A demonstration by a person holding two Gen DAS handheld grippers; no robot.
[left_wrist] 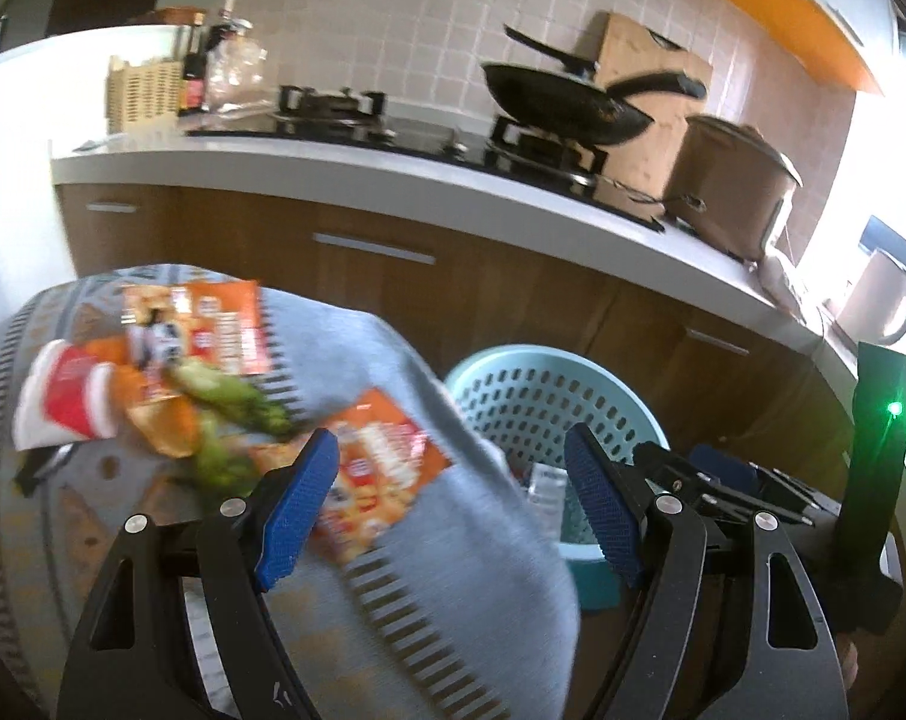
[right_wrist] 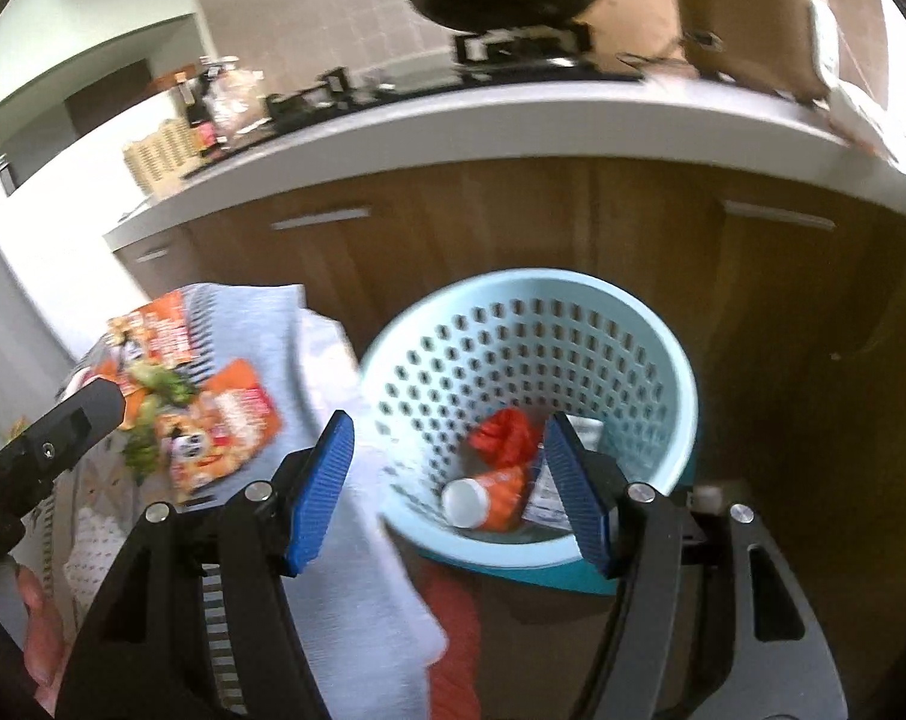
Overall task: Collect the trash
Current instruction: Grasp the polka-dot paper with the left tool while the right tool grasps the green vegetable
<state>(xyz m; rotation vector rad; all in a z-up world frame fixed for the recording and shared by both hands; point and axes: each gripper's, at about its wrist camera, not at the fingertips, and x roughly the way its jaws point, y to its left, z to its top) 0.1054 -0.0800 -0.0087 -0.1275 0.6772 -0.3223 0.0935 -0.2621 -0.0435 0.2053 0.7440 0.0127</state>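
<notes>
Blue ribbed pads on the left gripper [left_wrist: 450, 501] stand wide with nothing pinched, and the right gripper [right_wrist: 447, 486] is likewise parted and empty above the pale blue basket [right_wrist: 675, 372], where a red paper cup [right_wrist: 483, 492] already lies. At about ten o'clock from the left jaws the remaining trash sits on the grey cloth [left_wrist: 489, 540]: orange snack wrappers [left_wrist: 387, 468], green vegetable scraps [left_wrist: 231, 402] and another red cup [left_wrist: 69, 402]. I'd judge the wrappers light, crinkly and slippery, best nipped at a free edge; the cup crushable, best taken across its wall.
</notes>
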